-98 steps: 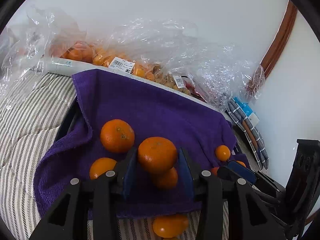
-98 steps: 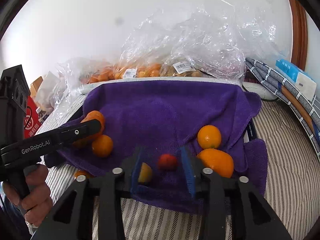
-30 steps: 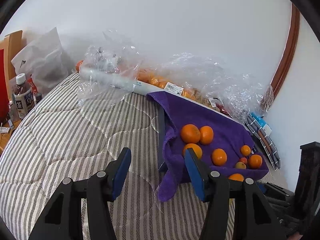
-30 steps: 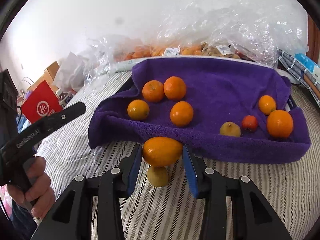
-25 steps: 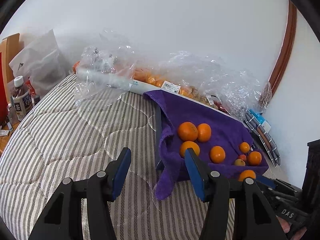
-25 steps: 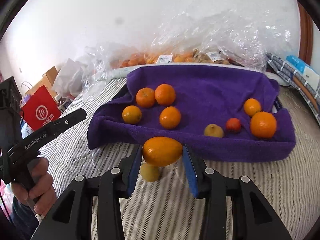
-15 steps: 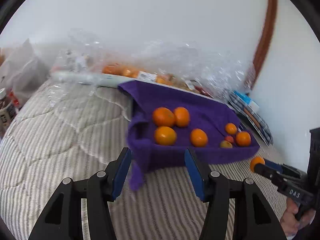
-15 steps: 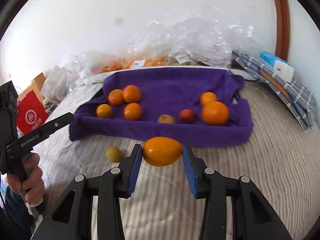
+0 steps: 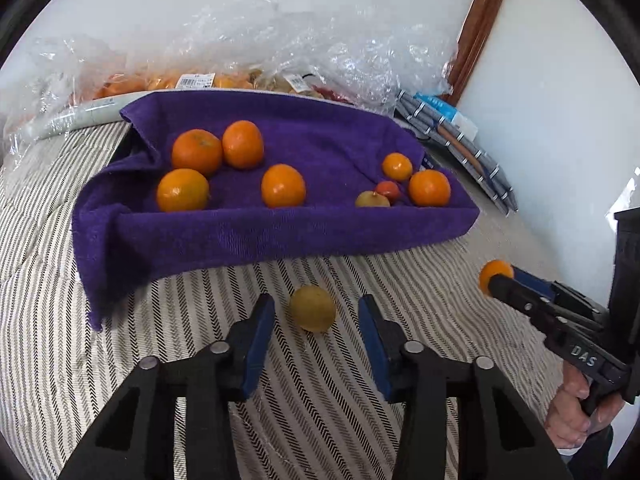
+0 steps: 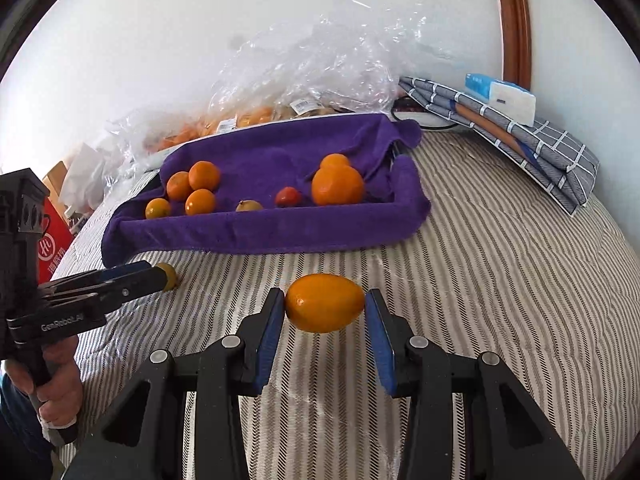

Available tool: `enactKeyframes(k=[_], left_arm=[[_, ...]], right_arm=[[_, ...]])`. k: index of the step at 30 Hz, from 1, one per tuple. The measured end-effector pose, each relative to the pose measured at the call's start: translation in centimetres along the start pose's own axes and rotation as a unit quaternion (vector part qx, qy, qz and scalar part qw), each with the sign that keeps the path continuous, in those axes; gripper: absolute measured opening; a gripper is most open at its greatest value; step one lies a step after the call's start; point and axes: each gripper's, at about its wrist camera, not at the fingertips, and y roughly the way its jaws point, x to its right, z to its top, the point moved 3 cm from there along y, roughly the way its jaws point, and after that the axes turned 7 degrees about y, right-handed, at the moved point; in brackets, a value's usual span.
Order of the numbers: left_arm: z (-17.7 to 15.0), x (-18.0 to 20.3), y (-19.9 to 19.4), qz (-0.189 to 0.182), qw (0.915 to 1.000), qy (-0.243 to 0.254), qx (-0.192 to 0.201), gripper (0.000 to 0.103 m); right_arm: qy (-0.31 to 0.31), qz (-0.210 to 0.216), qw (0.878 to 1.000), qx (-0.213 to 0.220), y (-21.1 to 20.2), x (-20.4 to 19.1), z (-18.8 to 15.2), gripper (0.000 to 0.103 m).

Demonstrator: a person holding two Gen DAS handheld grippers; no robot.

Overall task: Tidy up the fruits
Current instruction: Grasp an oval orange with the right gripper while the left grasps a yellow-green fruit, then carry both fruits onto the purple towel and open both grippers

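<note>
A small yellow fruit (image 9: 313, 314) lies on the striped bedcover just in front of the purple towel (image 9: 280, 236). My left gripper (image 9: 316, 306) straddles it with its jaws closing; the pads stand clear of the fruit on both sides. From the right wrist view the left gripper (image 10: 158, 275) reaches in from the left, its tip at the yellow fruit (image 10: 171, 274). My right gripper (image 10: 324, 300) is shut on an oval orange fruit (image 10: 325, 303), held above the bedcover. Several oranges (image 9: 283, 185) and small fruits rest on the towel.
Crinkled plastic bags of fruit (image 9: 224, 76) pile up against the white wall behind the towel. A folded checked cloth with a tissue pack (image 10: 516, 128) lies at the right. A red bag (image 10: 50, 248) stands beside the bed on the left. A hand (image 9: 572, 420) holds the right gripper.
My left gripper swung right and down onto the yellow fruit, and its jaws narrowed. The right gripper carried the oval orange fruit back from the towel, over the open bedcover.
</note>
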Motion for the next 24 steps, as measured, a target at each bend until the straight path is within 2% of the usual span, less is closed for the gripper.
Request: enactKeyframes(k=[3,8,14,19,24], left_arm=[[0.0,0.3,0.3,0.013,0.9999,0.007,-0.008,0.024],[-0.2,-0.1,0.1,0.008,1.0000,-0.002,-0.005,0.024],[-1.0,-1.3,-1.3,0.007,0.9992,-0.037,0.015,0.024],[-1.2,-2.9,-3.0,0.021,0.9977,-0.056,0.031,0.024],[0.2,-4.5,-5.2,0.036,0.9952,-0.071,0.057,0.024]], right_arm=[[-0.002,0.001,1.000,0.001,-0.2,0.4,-0.1,0.041],[-0.004,0.001,1.000,0.003,0.0,0.6,-0.3,0.041],[0.003,0.007,1.000,0.003,0.0,0.6,-0.5,0.041],[-0.003,0.005,1.000,0.016,-1.0,0.2,0.3,0.041],[-0.003,0.004,0.999,0.034,-2.0,0.0,1.7,0.041]])
